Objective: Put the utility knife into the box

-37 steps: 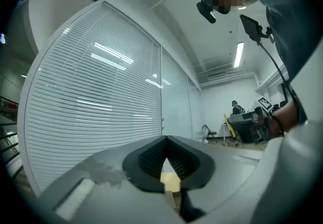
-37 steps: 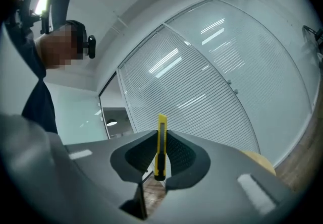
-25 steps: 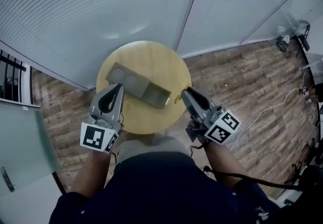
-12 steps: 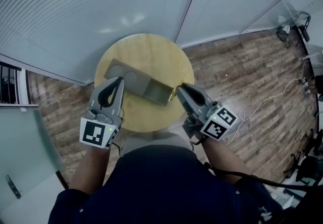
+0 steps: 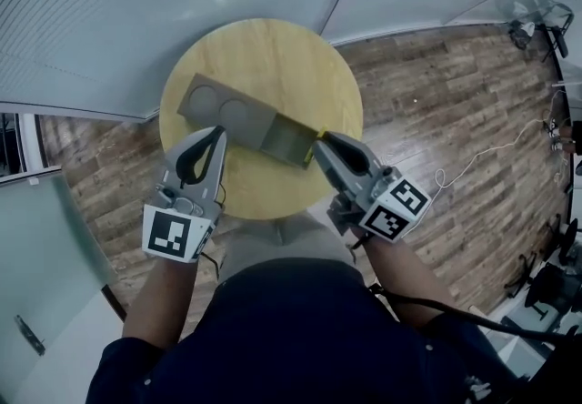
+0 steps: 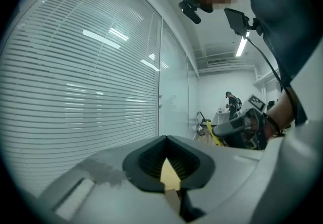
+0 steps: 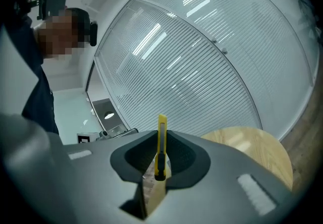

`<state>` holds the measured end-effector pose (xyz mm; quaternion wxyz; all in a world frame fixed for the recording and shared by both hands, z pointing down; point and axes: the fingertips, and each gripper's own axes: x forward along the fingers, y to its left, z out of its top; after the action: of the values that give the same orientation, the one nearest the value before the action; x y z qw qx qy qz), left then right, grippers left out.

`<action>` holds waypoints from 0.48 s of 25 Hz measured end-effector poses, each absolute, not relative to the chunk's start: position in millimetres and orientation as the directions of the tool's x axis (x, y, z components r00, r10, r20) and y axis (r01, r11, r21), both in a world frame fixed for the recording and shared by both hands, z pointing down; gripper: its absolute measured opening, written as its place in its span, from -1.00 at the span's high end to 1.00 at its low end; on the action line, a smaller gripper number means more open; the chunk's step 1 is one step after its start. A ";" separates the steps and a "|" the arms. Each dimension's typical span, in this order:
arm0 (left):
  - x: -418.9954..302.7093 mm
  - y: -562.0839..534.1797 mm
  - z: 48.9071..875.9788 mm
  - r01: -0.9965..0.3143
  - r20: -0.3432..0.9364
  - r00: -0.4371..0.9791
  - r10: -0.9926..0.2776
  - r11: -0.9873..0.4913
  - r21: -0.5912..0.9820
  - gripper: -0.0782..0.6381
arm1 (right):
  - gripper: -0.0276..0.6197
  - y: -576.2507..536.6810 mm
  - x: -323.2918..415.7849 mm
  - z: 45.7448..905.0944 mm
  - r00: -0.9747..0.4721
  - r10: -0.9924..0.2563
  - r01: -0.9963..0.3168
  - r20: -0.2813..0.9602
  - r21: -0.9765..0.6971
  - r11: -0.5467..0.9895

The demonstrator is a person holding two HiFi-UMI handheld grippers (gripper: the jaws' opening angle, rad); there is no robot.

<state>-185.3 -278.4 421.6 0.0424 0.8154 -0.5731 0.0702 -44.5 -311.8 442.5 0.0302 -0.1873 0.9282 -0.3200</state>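
Note:
A grey box lies slantwise on the round wooden table, with two round recesses at its left end and an open compartment at its right end. My right gripper is shut on the yellow utility knife, whose tip sits just off the box's right end. In the right gripper view the utility knife stands upright between the pads. My left gripper is shut and holds nothing, its tips at the box's near edge. The left gripper view shows the right gripper and utility knife off to the right.
Walls with white horizontal blinds curve behind the table. Wood-plank floor lies to the right, with a white cable running across it. A person stands far off in the room in the left gripper view.
The right gripper has carried the knife left, up to the box's right end. The left gripper has stayed by the box. The head camera tilted, so the table sits higher in frame.

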 end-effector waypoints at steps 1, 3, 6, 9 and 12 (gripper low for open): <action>-186.1 -282.8 428.3 -0.941 0.172 0.331 -0.928 -0.339 -0.012 0.77 | 0.73 -314.5 -45.8 449.2 -0.930 -0.361 -0.326 0.068 -0.607 0.725; -190.3 -290.0 441.3 -0.943 0.183 0.323 -0.928 -0.332 -0.019 0.77 | 0.73 -318.4 -49.5 464.0 -0.933 -0.351 -0.324 0.079 -0.609 0.724; -197.7 -290.6 459.9 -0.951 0.199 0.304 -0.932 -0.309 0.005 0.77 | 0.73 -316.2 -54.7 489.7 -0.934 -0.339 -0.331 0.109 -0.616 0.714; -204.4 -288.9 480.7 -0.953 0.209 0.297 -0.932 -0.301 0.013 0.77 | 0.73 -314.9 -60.1 516.0 -0.932 -0.335 -0.343 0.136 -0.624 0.702; -200.0 -293.1 501.5 -0.953 0.219 0.300 -0.929 -0.302 0.023 0.78 | 0.73 -318.5 -56.4 540.9 -0.929 -0.332 -0.356 0.163 -0.640 0.681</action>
<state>-200.0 -293.1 501.5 0.0744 0.8027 -0.5860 0.0821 -56.4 -318.5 540.9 -0.0166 -0.1877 0.9167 -0.3523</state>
